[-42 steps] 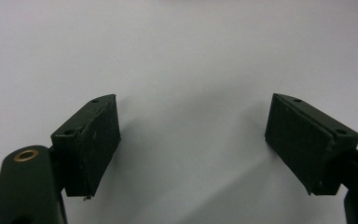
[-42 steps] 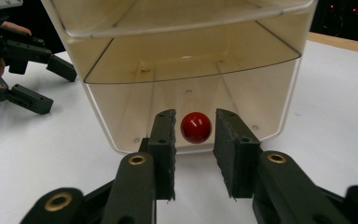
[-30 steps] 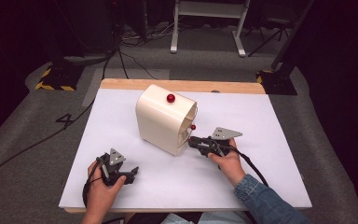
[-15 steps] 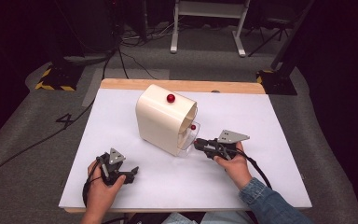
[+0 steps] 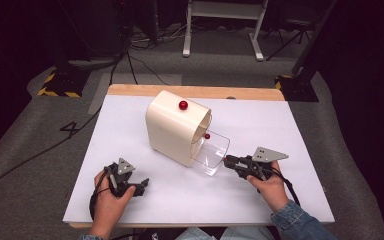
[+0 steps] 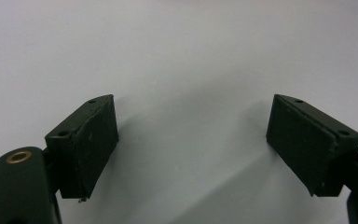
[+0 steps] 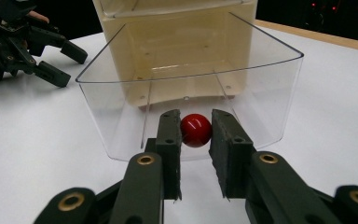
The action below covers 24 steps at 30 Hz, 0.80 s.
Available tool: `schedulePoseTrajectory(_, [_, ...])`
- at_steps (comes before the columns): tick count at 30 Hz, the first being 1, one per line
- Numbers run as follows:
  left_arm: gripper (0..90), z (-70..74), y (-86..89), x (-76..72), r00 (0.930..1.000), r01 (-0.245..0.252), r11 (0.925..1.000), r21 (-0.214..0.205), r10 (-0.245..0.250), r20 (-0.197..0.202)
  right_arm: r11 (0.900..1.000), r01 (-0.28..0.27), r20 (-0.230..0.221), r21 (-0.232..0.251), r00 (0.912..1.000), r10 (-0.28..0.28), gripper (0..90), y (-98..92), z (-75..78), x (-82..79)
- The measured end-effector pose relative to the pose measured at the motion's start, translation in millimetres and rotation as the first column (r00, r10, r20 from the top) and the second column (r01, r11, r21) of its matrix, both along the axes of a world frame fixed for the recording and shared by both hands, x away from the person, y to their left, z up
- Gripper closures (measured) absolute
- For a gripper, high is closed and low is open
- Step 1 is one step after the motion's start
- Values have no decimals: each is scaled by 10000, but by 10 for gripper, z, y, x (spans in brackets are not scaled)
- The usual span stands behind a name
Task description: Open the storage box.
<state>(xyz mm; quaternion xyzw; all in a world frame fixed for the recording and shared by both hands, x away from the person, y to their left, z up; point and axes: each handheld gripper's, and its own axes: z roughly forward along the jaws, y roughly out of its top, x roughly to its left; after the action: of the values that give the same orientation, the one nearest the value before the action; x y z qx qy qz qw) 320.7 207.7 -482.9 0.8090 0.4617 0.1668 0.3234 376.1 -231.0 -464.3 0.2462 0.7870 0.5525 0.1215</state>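
A cream cabinet (image 5: 172, 127) stands mid-table with a red ball (image 5: 183, 105) on its top. Its clear plastic drawer (image 5: 211, 154) is slid out towards the right. My right gripper (image 5: 228, 161) is shut on the drawer's red knob (image 7: 196, 130), which sits squeezed between the two pads (image 7: 170, 135). A second red knob (image 5: 207, 136) shows on the cabinet front above the drawer. The drawer (image 7: 191, 79) looks bare inside. My left gripper (image 5: 142, 184) rests open on the white table at the front left, nothing between its jaws (image 6: 191, 144).
The white table top (image 5: 300, 130) has a wooden strip (image 5: 195, 91) along its far edge. In the right gripper view, the left hand and its gripper (image 7: 32, 46) lie beyond the drawer. Cables and stand legs (image 5: 222, 30) are on the floor behind.
My right gripper has moved rightwards away from the cabinet with the knob in it, and the clear drawer has slid out. The left gripper has stayed put.
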Motion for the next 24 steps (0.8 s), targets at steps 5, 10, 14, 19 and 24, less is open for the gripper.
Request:
schedulePoseTrajectory(5, [164, 0, 0, 0, 10000, -1, 10000, -4, 1, 2, 10000, 61, -77, 20, 10000, -61, 739, -110, -4, -57])
schedulePoseTrajectory(10, [164, -4, -1, -3, 10000, -18, 10000, -16, 18, 46, 10000, 88, -187, -26, 9998, -88, 739, -155, -26, -75])
schedulePoseTrajectory(14, [164, -1, 0, -1, 10000, -9, 10000, -12, 9, 10, 9998, 33, -314, -206, 9995, -39, 737, -149, -73, -79])
schedulePoseTrajectory(19, [164, -4, 0, -3, 10000, -17, 10000, -22, 18, 45, 9990, 7, -346, -439, 9994, -22, 738, -146, -95, -97])
schedulePoseTrajectory(24, [164, -4, 0, -3, 10000, -14, 10000, -29, 14, 50, 9984, 11, -480, -562, 9988, -38, 707, -159, -116, -97])
